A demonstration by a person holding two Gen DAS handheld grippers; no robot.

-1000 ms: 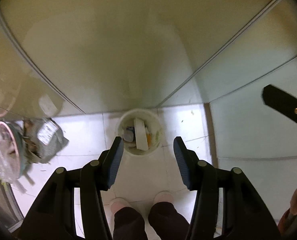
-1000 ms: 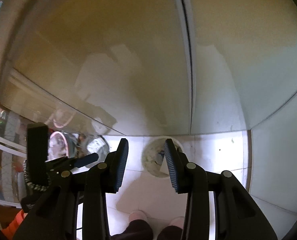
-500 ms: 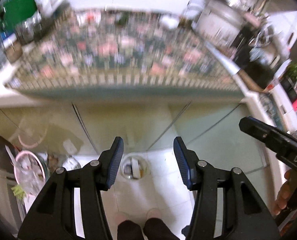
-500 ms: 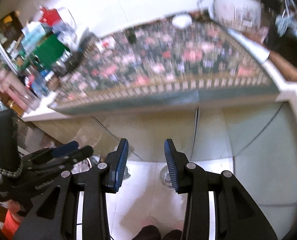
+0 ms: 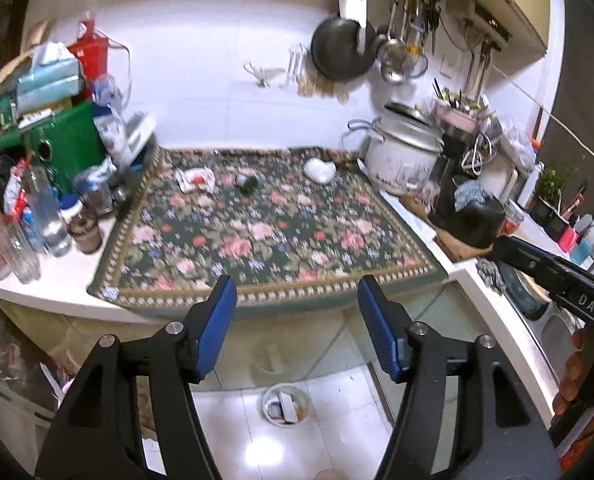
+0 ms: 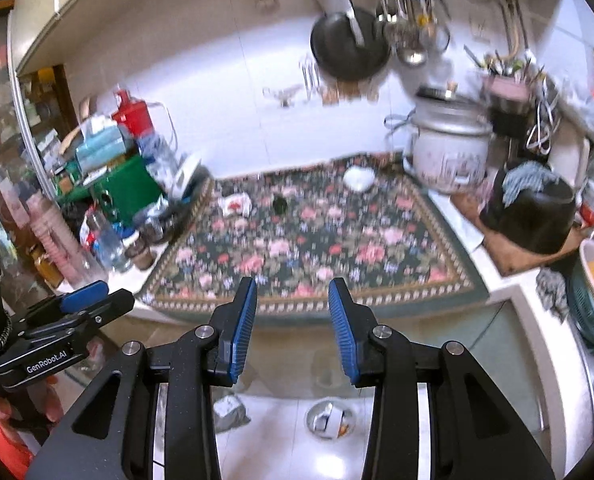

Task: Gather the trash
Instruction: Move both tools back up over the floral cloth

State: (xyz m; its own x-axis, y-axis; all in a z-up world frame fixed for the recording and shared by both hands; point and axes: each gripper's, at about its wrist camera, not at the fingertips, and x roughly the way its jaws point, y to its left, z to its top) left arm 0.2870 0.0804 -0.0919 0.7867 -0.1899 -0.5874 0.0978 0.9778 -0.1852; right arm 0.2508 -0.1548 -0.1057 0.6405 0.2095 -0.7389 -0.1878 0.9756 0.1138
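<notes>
Jaws of the left hand-held gripper (image 5: 297, 332) stand moderately wide with nothing between the blue pads; they have just been opening further. Right hand-held gripper (image 6: 293, 328) shows a narrower gap, also empty. Both hang in front of the counter (image 5: 57, 292) edge, pointing down and forward across it.

Step in hand, as judged: approach for a fresh pick-up, no piece of trash taken at this moment. The bin (image 5: 287, 404) sits on the floor tiles directly below, between and under the left jaws, already containing some scraps.

Trash candidates on the floral cloth (image 5: 265, 236), all toward its far side:
1. Crumpled white wrapper with red print (image 5: 196, 179), far left part of the cloth, flattened and creased; looks light and thin.
2. Small dark round item (image 5: 248, 184), just right of the wrapper; too blurred to identify.
3. White crumpled wad (image 5: 319, 169), further right, near the rice cooker (image 5: 401, 156); looks soft and compressible.

A grey crumpled bag (image 6: 227, 408) also lies on the floor left of the bin in the right wrist view.

Next move, as judged: reach forward over the cloth to the far side, lower the jaws around 1 piece, close. The wrapper lies flat, so the pads may have to pinch a raised crease. Clutter of bottles (image 5: 45, 216) at the left edge sits close to the wrapper side; keep clear.
</notes>
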